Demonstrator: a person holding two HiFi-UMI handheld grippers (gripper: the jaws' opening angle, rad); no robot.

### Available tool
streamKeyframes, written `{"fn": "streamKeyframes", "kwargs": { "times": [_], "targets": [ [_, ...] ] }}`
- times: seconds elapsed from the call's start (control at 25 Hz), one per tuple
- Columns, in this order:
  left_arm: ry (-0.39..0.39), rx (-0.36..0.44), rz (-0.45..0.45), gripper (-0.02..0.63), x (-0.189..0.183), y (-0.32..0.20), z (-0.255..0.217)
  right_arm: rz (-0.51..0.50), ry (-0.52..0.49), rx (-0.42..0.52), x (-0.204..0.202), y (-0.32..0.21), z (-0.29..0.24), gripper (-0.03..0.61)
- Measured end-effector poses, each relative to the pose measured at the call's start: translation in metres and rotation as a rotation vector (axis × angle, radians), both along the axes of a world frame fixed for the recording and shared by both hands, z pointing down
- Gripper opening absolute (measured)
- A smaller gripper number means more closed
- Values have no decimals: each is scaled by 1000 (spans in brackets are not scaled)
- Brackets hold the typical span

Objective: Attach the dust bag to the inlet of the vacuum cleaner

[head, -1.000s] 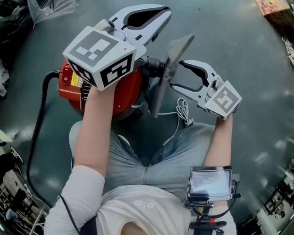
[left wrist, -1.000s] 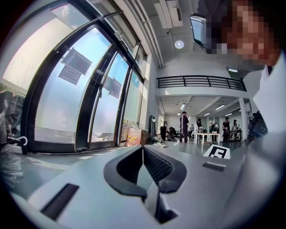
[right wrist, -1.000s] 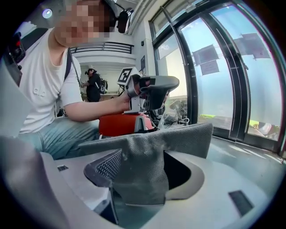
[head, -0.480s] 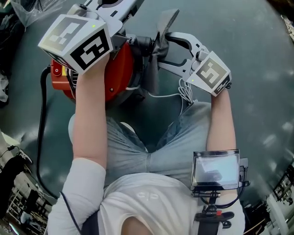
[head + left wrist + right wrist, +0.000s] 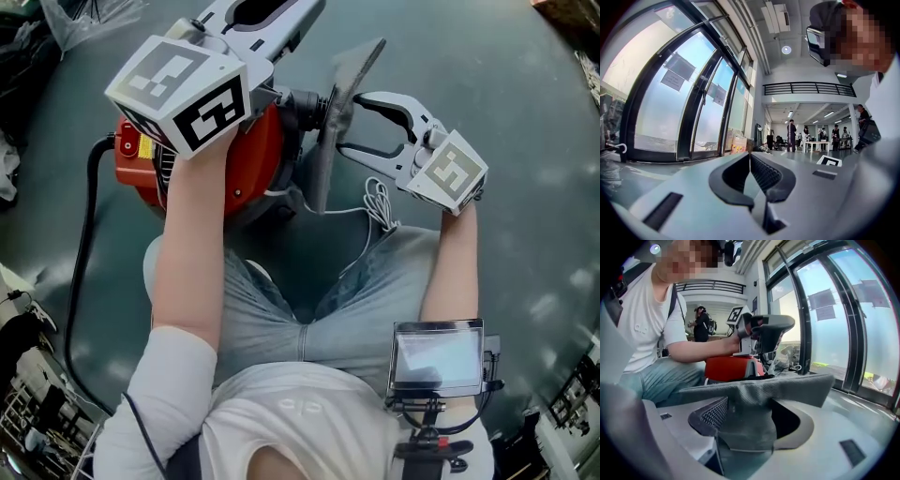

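Head view: the left gripper point(image 5: 305, 11) reaches over the round red plastic vacuum cleaner point(image 5: 248, 164), its jaws closed tip to tip with nothing between them. The flat grey felt dust bag point(image 5: 325, 173) stands on edge just beside the cleaner's black inlet point(image 5: 302, 101); whether the two touch cannot be told from here. The right gripper point(image 5: 354, 122) meets the bag from the other side, its jaws spread wide across the bag's edge. A thin white cord point(image 5: 377, 211) lies looped near the person's knee.

Left gripper view: the left gripper point(image 5: 749, 157) shows its two dark pads meeting at the far tips — empty, pointing at tall windows point(image 5: 693, 93).

Right gripper view: the right gripper point(image 5: 747, 401) has a thick fold of the grey felt dust bag point(image 5: 787, 385) filling the wide gap between its jaws and lying against both pads — the bag is held. Beyond it sits the red vacuum cleaner point(image 5: 729, 367).
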State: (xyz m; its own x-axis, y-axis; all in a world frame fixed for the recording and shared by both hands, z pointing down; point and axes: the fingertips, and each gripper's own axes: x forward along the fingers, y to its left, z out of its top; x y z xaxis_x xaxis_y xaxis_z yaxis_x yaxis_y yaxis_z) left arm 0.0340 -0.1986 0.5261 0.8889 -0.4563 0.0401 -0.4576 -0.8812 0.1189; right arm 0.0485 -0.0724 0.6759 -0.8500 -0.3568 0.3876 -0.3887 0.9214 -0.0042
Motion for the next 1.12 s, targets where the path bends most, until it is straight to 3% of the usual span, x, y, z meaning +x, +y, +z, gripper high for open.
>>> {"fn": "streamKeyframes", "kwargs": {
  "times": [0.2,0.36,0.64,0.72,0.84,0.92,1.04,1.12],
  "targets": [
    [3,0,1,15,1,1,-1,11,14,83,-22,-8,-1,299],
    [-6,-8,-1,15,0,0,2,18,-12,79,-23,-6,-2,299],
    [-21,-20,2,17,0,1,8,117,-60,46,25,-13,-28,299],
    [21,-5,-15,17,-1,1,-2,197,-82,39,42,-18,-41,299],
    [156,-21,-68,18,-17,7,-22,342,-104,11,53,-25,-57,299],
    [163,-61,-85,18,-29,16,-26,416,-195,-11,48,-26,-73,299],
    [106,-108,-118,18,-27,33,-28,479,-371,-145,47,-15,-87,299],
    [118,-164,-155,18,-15,47,-25,521,-412,-185,57,-2,-101,299]
  ]
}}
